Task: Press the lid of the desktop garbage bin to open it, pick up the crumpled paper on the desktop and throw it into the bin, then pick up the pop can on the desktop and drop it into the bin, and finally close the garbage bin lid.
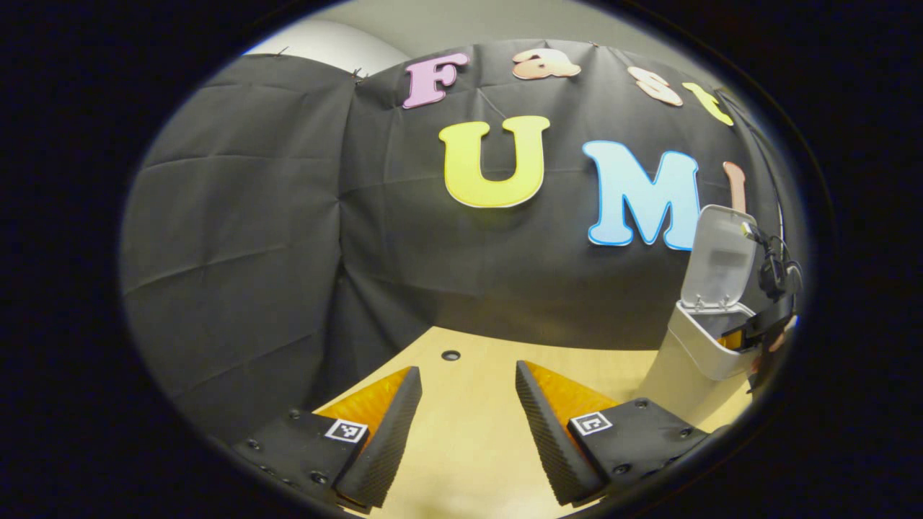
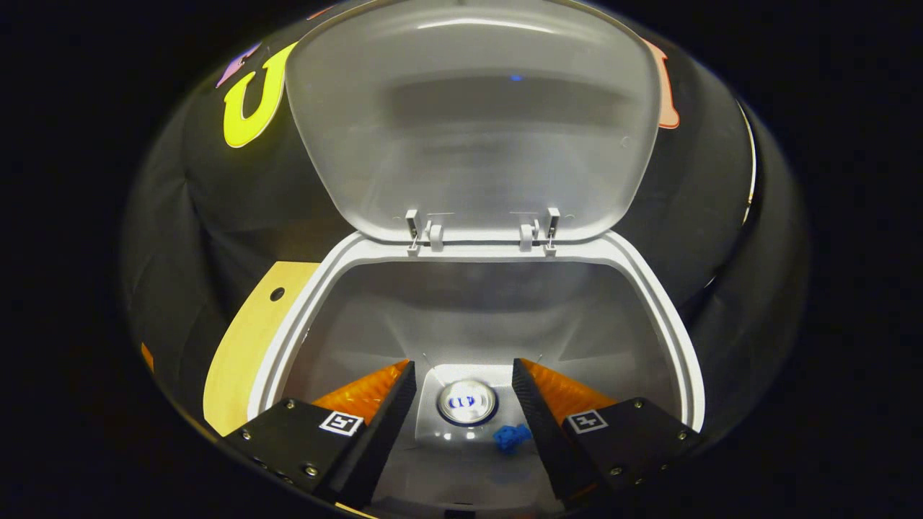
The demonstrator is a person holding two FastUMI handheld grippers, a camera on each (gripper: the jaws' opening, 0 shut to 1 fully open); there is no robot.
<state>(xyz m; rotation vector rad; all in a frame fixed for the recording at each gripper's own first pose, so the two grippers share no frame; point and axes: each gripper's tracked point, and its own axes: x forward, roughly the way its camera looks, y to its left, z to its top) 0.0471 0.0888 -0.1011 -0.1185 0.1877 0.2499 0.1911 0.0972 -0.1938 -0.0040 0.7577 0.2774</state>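
The white desktop bin (image 2: 670, 317) stands open, its lid (image 2: 469, 122) tipped up and back on two hinges. At the bottom of the bin a pop can (image 2: 467, 401) stands on end, top facing up, and a small blue crumpled paper (image 2: 510, 437) lies beside it. My right gripper (image 2: 464, 367) hangs open over the bin's mouth, with nothing between its fingers. In the left gripper view the bin (image 1: 703, 346) is at the far right with its lid (image 1: 721, 263) raised, and the right gripper (image 1: 764, 324) sits at its rim. My left gripper (image 1: 469, 404) is open above the bare tabletop.
The light wooden table (image 1: 469, 447) has a small round hole (image 1: 451, 355) near its back edge. Black cloth walls close in behind and to the left. In the right gripper view a strip of table (image 2: 245, 346) shows left of the bin.
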